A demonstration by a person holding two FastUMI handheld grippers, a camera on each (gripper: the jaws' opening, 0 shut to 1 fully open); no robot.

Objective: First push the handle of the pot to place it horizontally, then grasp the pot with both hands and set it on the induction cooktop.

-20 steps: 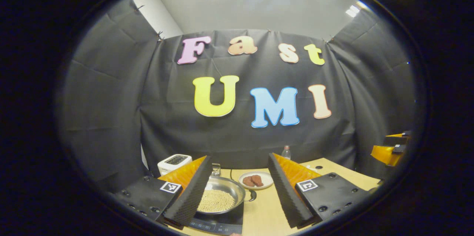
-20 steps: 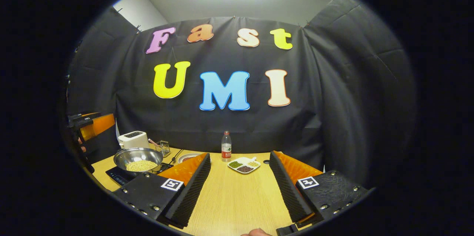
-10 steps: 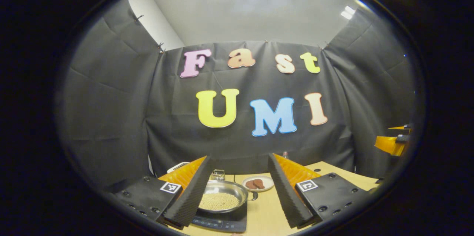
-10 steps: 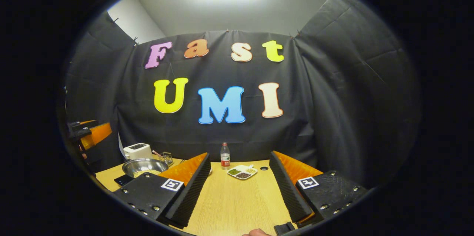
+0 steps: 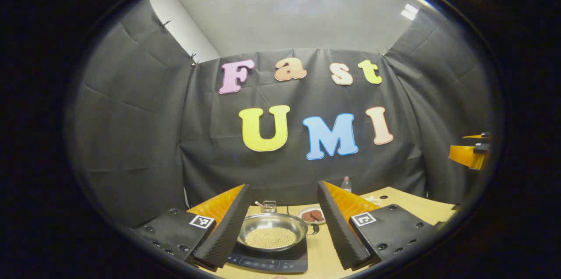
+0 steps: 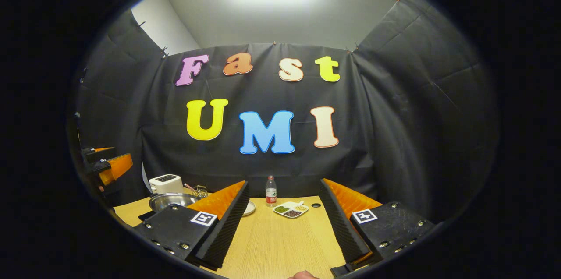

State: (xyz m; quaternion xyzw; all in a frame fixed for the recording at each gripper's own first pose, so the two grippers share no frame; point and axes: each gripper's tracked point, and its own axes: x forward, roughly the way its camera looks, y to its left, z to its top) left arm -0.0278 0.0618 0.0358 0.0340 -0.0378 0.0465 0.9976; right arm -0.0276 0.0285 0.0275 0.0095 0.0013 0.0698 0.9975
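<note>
Pot: round steel pot (image 5: 272, 231) of beans sits on black induction cooktop (image 5: 280, 261).
Claws: left gripper (image 5: 280, 231), right gripper (image 6: 282, 226) both spread, empty.
Risk: off-centre pot could slide, spilling beans.

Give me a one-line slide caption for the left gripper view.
Open left tool backed off from the pot of beans sitting on the induction cooktop, plate of patties behind.

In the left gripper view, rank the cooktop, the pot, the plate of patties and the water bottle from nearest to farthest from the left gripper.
From the open left gripper:
1. Cooktop, right between the fingers, lowest in view.
2. Pot, sitting on it, holding pale beans.
3. Plate of patties, behind the pot, toward the right finger.
4. Water bottle, far back by the wall, right.
</note>
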